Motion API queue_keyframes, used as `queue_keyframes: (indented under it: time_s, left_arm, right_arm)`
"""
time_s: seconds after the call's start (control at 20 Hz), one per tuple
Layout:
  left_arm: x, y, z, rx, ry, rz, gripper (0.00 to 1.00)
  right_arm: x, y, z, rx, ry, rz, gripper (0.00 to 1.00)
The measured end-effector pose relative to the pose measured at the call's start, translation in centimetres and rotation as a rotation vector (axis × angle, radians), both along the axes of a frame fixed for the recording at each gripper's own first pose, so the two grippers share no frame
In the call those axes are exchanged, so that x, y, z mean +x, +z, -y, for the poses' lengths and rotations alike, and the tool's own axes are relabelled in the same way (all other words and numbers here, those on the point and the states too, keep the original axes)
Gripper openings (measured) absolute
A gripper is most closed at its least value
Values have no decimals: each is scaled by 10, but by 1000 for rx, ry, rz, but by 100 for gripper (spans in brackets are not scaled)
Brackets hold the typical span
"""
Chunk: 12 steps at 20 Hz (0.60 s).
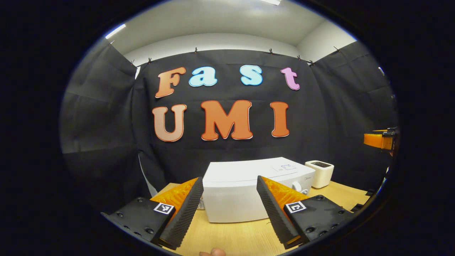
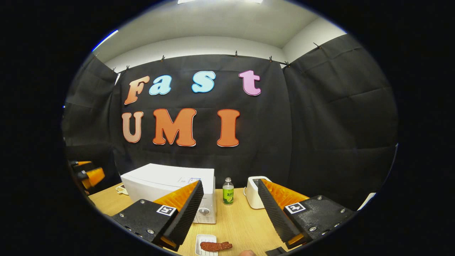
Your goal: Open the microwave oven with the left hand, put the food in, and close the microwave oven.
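A white microwave oven [image 1: 245, 193] stands on the wooden table with its door closed, straight ahead of my left gripper [image 1: 230, 186], which is open and holds nothing. In the right gripper view the microwave oven [image 2: 167, 188] sits left of centre. My right gripper [image 2: 230, 190] is open and hovers above the table. Below it a reddish-brown piece of food [image 2: 215, 245] lies on a small white dish [image 2: 203, 239] near the table's front edge. The other gripper [image 2: 90, 176] shows at the far left of the right gripper view.
A small white toaster [image 1: 320, 173] stands right of the microwave oven, and again as the toaster [image 2: 253, 195] in the right gripper view. A green-labelled bottle [image 2: 228, 192] stands between them. The wooden table [image 2: 238, 220] has bare surface in front of the microwave oven.
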<state>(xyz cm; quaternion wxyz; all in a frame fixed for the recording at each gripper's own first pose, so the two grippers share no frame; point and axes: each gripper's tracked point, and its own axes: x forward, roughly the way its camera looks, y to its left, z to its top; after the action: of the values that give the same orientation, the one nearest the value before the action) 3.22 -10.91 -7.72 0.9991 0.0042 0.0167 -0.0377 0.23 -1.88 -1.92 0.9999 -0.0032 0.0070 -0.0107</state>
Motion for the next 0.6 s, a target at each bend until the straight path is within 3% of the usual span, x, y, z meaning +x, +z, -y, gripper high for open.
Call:
queue_keyframes:
  time_s: [0.05,0.15,0.2,0.6]
  left_arm:
    - [4,-10,15,-17,-22,-6,98]
    - [11,-30,39,-28,-35,-16,94]
    - [15,-40,50,-28,-37,-18,98]
    - [52,-117,156,-80,-132,-111,94]
  right_arm:
    - [-2,-1,3,-2,-5,-1,95]
    - [-3,-4,8,-2,-8,-6,95]
    - [-3,-5,10,0,-9,-8,95]
    - [-5,-34,47,24,-50,-54,95]
